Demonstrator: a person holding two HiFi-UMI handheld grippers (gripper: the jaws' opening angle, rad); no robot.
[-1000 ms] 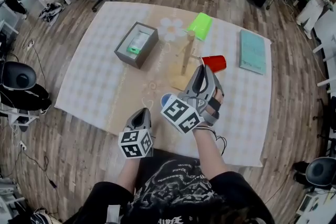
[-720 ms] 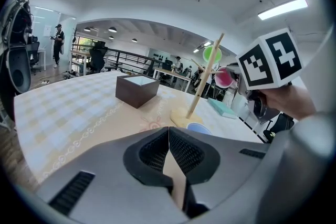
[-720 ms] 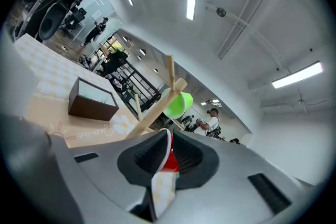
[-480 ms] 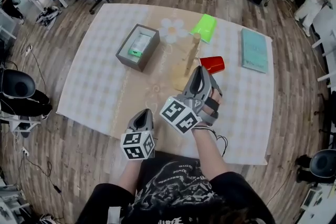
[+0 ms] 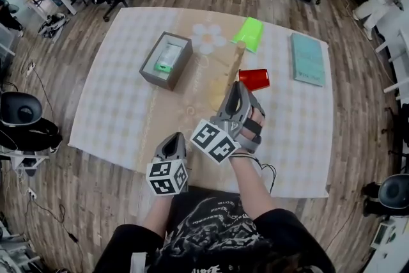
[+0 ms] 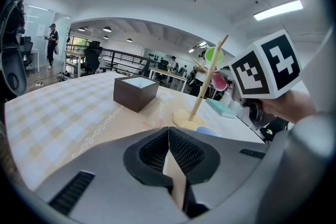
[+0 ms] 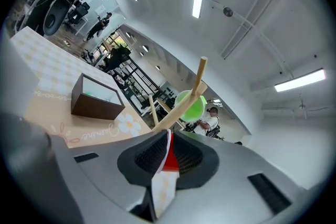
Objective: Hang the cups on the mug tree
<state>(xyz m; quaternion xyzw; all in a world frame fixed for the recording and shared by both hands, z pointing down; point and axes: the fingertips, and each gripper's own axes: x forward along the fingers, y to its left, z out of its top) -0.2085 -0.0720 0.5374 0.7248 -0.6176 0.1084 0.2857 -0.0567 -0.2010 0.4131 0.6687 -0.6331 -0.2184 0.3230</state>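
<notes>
Tablecloth carries wooden mug tree bearing green cup.

Pale wooden mug tree, glossy red cup, matt tablecloth

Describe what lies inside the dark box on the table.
A green and white item lies in the box. What it is, and anything beneath it, cannot be seen.
</notes>
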